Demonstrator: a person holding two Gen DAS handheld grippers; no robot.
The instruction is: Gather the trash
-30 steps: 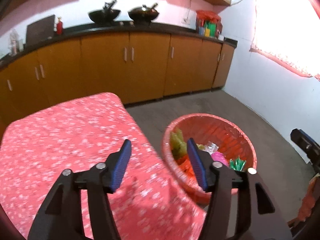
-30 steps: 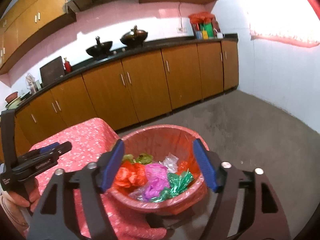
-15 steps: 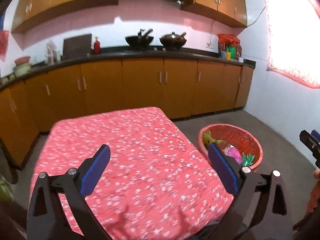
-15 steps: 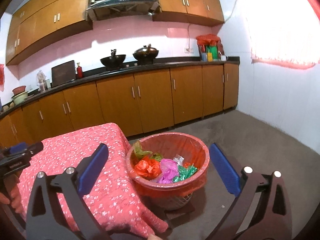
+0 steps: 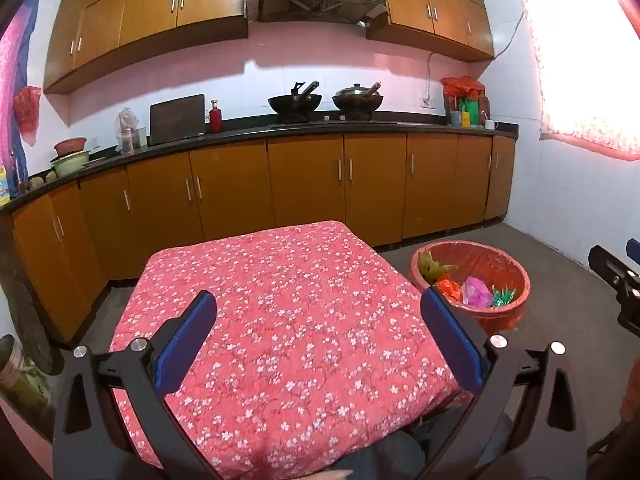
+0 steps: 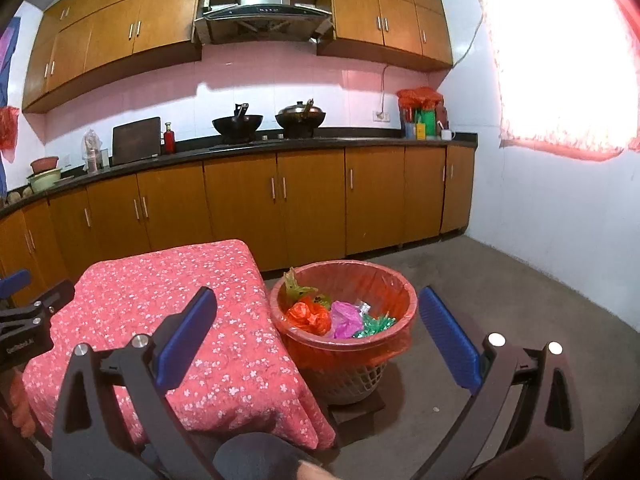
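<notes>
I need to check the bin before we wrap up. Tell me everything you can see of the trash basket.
The trash basket is a round, pale plastic lattice bin lined with a translucent red bag folded over its rim. It stands upright on a dark flat base on the grey floor, close beside the corner of the table with the red floral cloth; whether they touch is unclear. Inside lie crumpled green, orange, pink and shiny green wrappers, filling the near side. Neither gripper touches it.
</notes>
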